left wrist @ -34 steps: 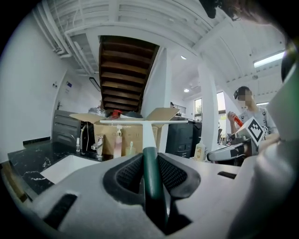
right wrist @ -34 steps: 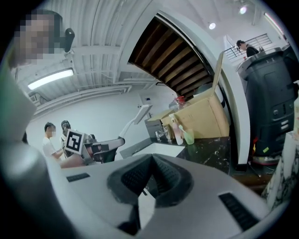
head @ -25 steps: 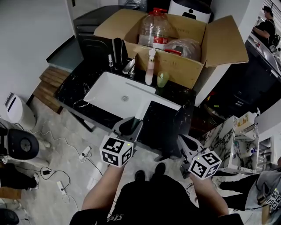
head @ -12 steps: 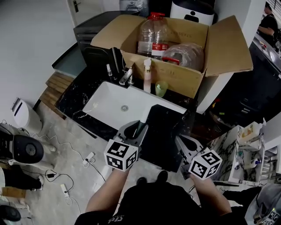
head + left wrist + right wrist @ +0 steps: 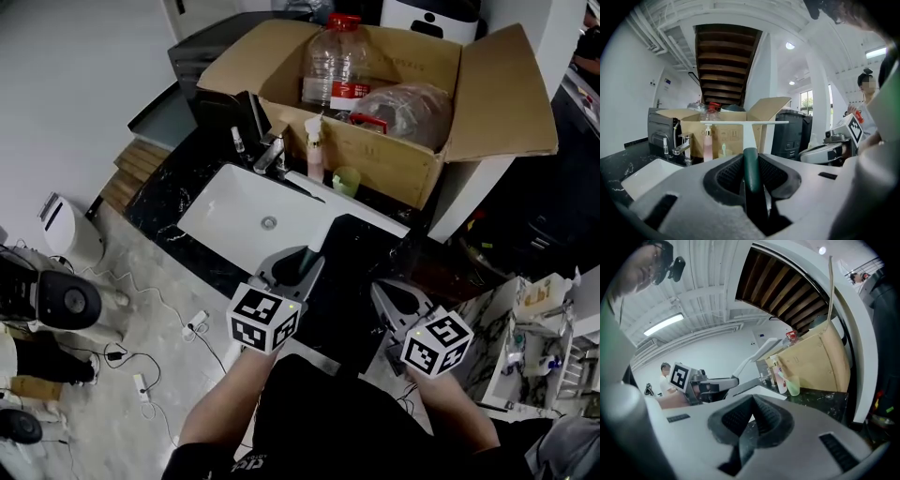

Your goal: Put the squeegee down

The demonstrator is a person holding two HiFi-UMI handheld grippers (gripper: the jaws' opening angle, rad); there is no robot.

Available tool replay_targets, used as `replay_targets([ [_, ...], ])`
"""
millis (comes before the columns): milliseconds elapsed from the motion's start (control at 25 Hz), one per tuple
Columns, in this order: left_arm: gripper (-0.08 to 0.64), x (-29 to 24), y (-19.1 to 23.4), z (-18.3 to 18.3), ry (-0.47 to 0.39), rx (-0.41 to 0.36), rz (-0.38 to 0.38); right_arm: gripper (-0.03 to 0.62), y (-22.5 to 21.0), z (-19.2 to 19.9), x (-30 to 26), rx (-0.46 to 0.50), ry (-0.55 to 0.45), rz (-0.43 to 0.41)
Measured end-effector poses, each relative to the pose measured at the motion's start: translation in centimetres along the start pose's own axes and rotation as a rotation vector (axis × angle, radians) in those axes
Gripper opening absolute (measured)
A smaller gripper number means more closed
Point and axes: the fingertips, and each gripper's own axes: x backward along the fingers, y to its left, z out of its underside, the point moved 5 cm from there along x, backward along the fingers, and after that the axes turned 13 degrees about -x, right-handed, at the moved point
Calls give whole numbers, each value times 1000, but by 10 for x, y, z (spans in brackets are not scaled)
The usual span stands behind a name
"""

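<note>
Both nearer the sink (image 5: 230, 211) now: left gripper (image 5: 304, 262) jaws clamp the squeegee (image 5: 752, 174), right gripper (image 5: 751, 406) jaws closed.

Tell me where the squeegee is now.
Head view, lower centre: the squeegee is clamped by its dark green handle in the left gripper, its white blade held over the black counter beside the sink.

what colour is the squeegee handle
The handle is dark green, the blade white; clearest in the left gripper view.
</note>
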Motion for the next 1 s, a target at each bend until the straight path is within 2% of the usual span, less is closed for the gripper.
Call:
replay_targets([
  [160, 103, -19, 2, 0, 4, -38, 55, 6, -6, 4, -5, -23, -10, 34],
  [400, 103, -46, 16, 1, 5, -68, 204, 6, -7, 1, -24, -53, -48, 122],
  [600, 103, -62, 25, 9, 11, -81, 332, 6, -13, -1, -34, -81, -127, 258],
  [1000, 103, -75, 20, 22, 6, -133, 612, 6, -10, 22, -6, -183, -264, 536],
])
